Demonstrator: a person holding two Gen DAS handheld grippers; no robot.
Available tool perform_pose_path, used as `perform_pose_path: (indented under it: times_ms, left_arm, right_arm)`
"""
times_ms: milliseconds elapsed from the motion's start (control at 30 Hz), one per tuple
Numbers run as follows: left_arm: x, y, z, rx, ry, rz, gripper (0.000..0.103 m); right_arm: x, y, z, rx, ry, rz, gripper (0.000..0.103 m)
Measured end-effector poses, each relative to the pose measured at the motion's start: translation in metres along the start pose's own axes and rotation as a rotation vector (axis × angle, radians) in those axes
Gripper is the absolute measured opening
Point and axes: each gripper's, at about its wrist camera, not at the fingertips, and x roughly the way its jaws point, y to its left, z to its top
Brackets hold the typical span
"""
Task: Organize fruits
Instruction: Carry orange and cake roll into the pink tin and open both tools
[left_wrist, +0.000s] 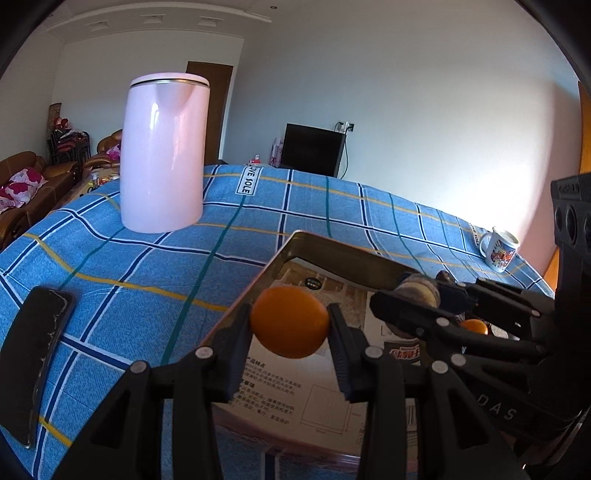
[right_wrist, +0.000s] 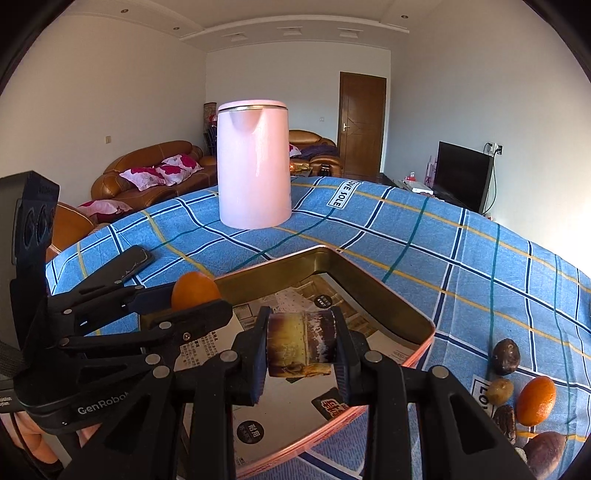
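Left wrist view shows the left claw (left_wrist: 290, 323) clenched on an orange fruit (left_wrist: 290, 321), held clear above the near-left rim of the shallow tin tray (left_wrist: 332, 247), probably so it can drop inside rather than on the cloth. In the right wrist view the right claw (right_wrist: 301, 341) grips a brownish, mottled piece of fruit (right_wrist: 301, 343) over the tray's paper-lined floor, likewise poised for release.

Both claws crowd the same tray from its near side, their frames nearly touching, so one should likely give way before the other lowers. The tray's raised wall is the edge to clear; its far corner is bare of fruit.

More fruit (right_wrist: 535, 400) waits on the tabletop's (right_wrist: 480, 266) right side, just beside the tray, near the tabletop's near-right edge. A pink kettle (right_wrist: 253, 166) stands well apart toward the far edge, a phone (left_wrist: 33, 362) lies at the left edge, and a mug (left_wrist: 498, 251) sits at the far-right corner.
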Motion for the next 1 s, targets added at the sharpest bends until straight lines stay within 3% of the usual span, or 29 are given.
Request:
perform_pose_path:
  times_ms: [433,667,733,800,867,1000]
  left_arm:
    - [0.001,-0.001,-0.001,-0.005,0.004,0.016,0.041]
    - [-0.006,-0.002,0.000,-0.005,-0.012,0.018,0.046]
    - [-0.010,-0.007,-0.001,0.000,-0.020,0.015,0.053]
    - [-0.015,-0.013,-0.001,0.006,-0.037,0.013,0.071]
    - [-0.019,-0.021,-0.002,0.015,-0.051,0.001,0.079]
    - [-0.022,-0.045,-0.007,0.054,-0.048,-0.037,0.080]
  right_arm:
    - [0.019,-0.005,-0.003,0.027,0.078,0.033,0.032]
    - [0.012,-0.013,-0.003,0.059,0.057,0.018,0.051]
    - [0.005,-0.016,-0.006,0.065,0.047,0.014,0.054]
    - [-0.007,-0.021,-0.011,0.075,0.031,0.005,0.057]
    - [-0.024,-0.029,-0.018,0.087,0.011,-0.009,0.062]
    - [-0.064,-0.049,-0.038,0.115,-0.029,-0.068,0.069]
